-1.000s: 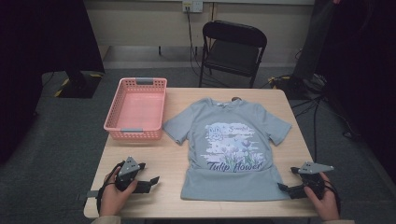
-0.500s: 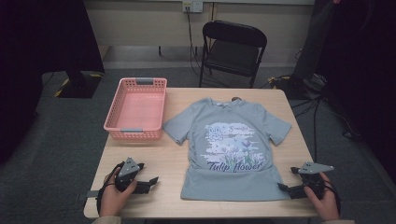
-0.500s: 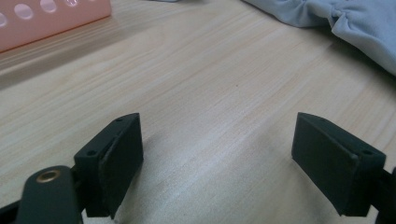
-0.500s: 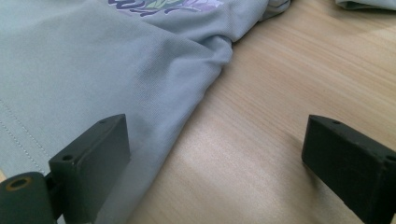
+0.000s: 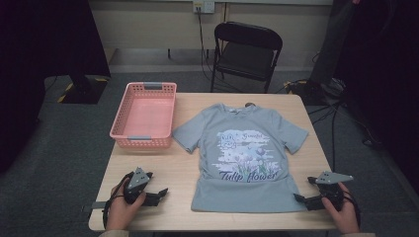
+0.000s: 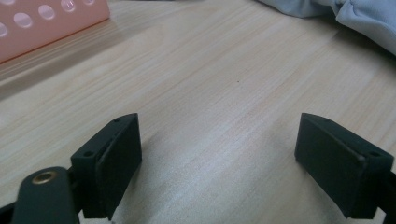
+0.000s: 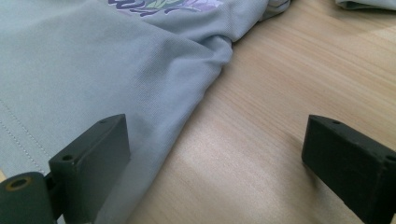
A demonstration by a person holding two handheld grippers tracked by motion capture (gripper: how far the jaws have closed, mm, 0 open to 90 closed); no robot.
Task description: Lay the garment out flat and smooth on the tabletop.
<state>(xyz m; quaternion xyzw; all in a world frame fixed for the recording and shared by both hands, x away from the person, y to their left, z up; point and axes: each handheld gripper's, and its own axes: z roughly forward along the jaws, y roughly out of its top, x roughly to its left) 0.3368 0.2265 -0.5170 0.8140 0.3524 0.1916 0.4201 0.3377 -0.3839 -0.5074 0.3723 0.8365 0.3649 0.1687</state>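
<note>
Readable text: only on the light blue T-shirt [image 5: 244, 153], lying flat on the table. "Tulip flower" in dark purple script runs across the lower chest print, at 6 o'clock of the graphic. A smaller word sits at 1 o'clock of the print, right of the cartoon figure; starts with "G", rest too small to read. Right gripper view catches just the print's bottom edge, no legible letters. Pink basket [image 5: 144, 116]: no markings readable.

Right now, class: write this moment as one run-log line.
left gripper: open, on bare table | right gripper: open, at T-shirt hem corner | T-shirt: flat, unfolded | basket: empty
</note>
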